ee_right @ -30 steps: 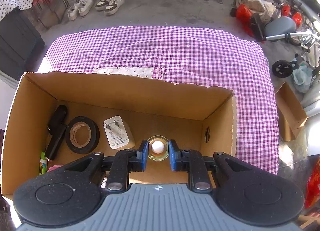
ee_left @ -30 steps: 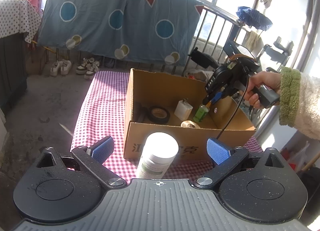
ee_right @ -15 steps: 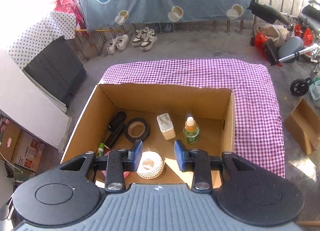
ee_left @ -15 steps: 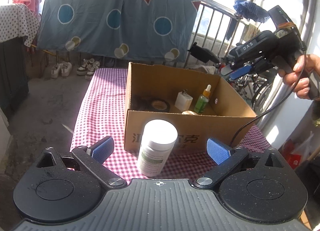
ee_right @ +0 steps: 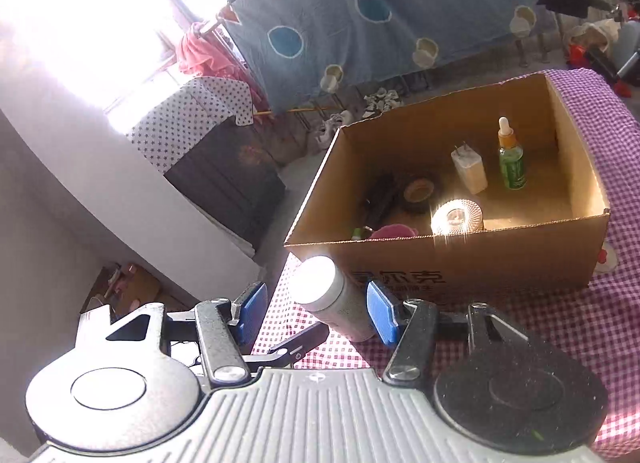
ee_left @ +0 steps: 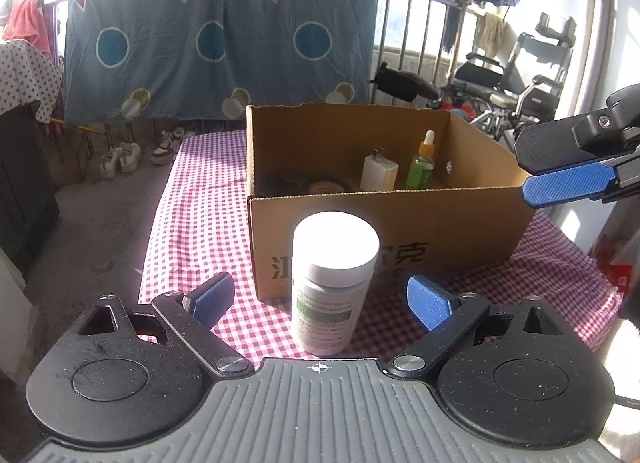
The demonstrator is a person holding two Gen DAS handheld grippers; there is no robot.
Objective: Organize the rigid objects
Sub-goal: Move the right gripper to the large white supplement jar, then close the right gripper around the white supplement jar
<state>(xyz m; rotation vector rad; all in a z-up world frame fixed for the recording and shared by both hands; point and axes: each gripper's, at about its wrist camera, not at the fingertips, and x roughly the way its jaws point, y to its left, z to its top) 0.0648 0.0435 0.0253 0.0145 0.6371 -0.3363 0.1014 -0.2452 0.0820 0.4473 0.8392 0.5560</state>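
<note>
A white-capped pill bottle (ee_left: 334, 283) stands upright on the checked cloth in front of the cardboard box (ee_left: 392, 231). My left gripper (ee_left: 320, 299) straddles it with its jaws closing; both pads are still clear of the bottle. My right gripper (ee_right: 316, 311) hovers back from the box's near right corner, its jaws opening with nothing held. One of its blue pads (ee_left: 568, 183) shows in the left wrist view. The bottle (ee_right: 332, 303) lies beyond its fingers. In the box (ee_right: 460, 263) stand a green dropper bottle (ee_right: 512, 163) and a white charger (ee_right: 468, 171).
The box also holds a tape roll (ee_right: 420, 191), a ribbed round piece (ee_right: 456, 217), a black object (ee_right: 380, 199) and something pink (ee_right: 390, 231). The clothed table (ee_left: 192, 223) drops off at the left. A dark cabinet (ee_right: 228, 179) stands beyond.
My right gripper let go of the dropper bottle in the box, opened, and swung out and back from the box. My left gripper sank toward the white bottle and its fingers drew in a little.
</note>
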